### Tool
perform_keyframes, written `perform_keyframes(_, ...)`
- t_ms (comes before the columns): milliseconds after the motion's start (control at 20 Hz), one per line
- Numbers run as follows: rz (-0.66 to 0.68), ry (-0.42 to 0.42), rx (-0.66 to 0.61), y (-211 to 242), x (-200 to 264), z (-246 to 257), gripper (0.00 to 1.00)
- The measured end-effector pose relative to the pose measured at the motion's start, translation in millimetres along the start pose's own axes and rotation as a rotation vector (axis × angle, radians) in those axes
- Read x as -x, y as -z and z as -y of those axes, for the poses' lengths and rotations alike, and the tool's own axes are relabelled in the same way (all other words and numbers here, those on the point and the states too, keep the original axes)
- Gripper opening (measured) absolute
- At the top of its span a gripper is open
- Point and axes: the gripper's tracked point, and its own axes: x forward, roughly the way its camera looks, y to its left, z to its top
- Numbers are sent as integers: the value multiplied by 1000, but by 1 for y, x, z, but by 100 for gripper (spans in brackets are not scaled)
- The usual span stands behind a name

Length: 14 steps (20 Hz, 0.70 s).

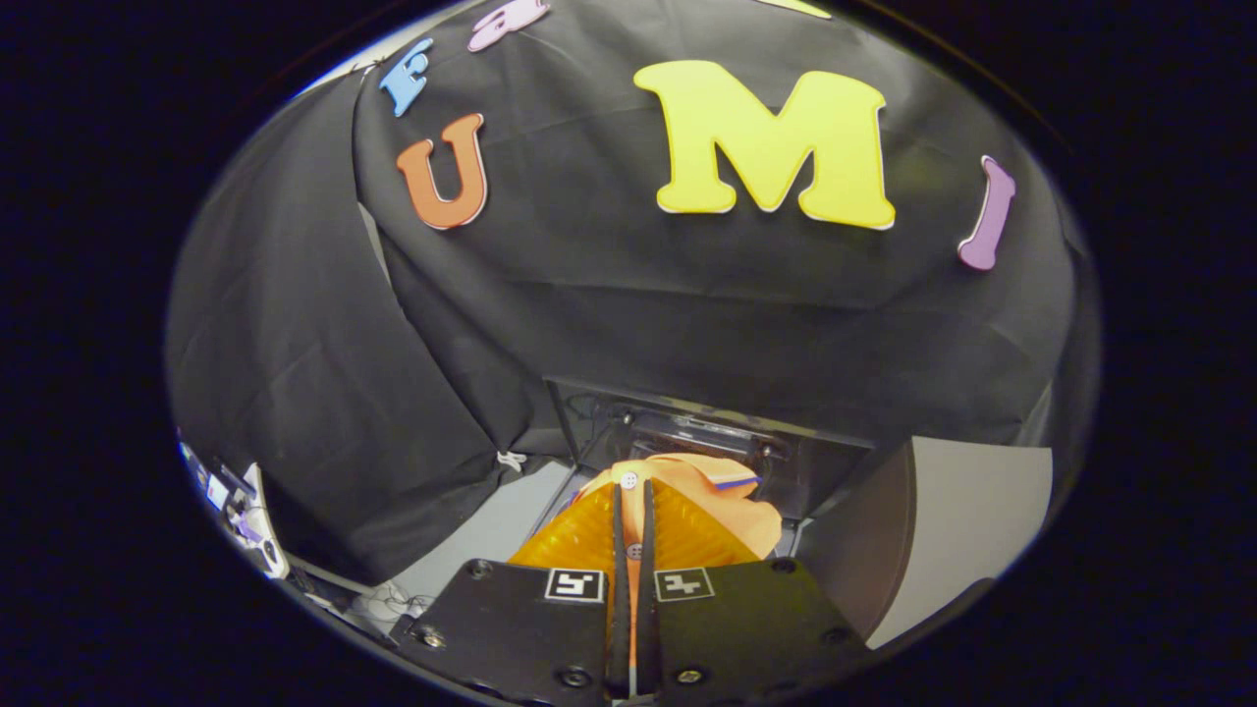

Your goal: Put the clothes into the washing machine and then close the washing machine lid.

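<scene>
Two translucent orange ribbed fingers [579, 535] of the hand-held gripper [633, 496] stand almost together, with only a thin slit between their black inner pads, and both press on a fold of the orange cloth garment [732, 501] that is pinched between them. A strip of the same orange cloth shows in the slit lower down, between the two black finger mounts that carry square black-and-white markers. The garment bunches up over the fingertips and spills to the right of them; a small white button sits on it just at the tips, and a narrow blue trim line runs along one edge on its far right side.

Just beyond the garment lies the dark rectangular opening of the washing machine [687, 432], its black frame [579, 393] reaching left and right of the cloth. The cloth hangs in front of, or perhaps just over, this opening; the fisheye bend makes it hard to tell which. A grey panel [967, 511] stands to the right of the machine, and a grey surface [501, 520] lies to the near left. Some white cables and small gear [245, 511] sit at the far left.
</scene>
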Motion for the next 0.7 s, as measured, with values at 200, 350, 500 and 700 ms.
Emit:
perform_keyframes(200, -38, -3, -3, 18, -22, 3, 6)
perform_keyframes(350, -62, -2, -14, 32, -39, 7, 6)
perform_keyframes(500, -81, 4, -33, 45, -55, 12, 6)
perform_keyframes(700, -113, 6, -53, 64, -76, 20, 6)
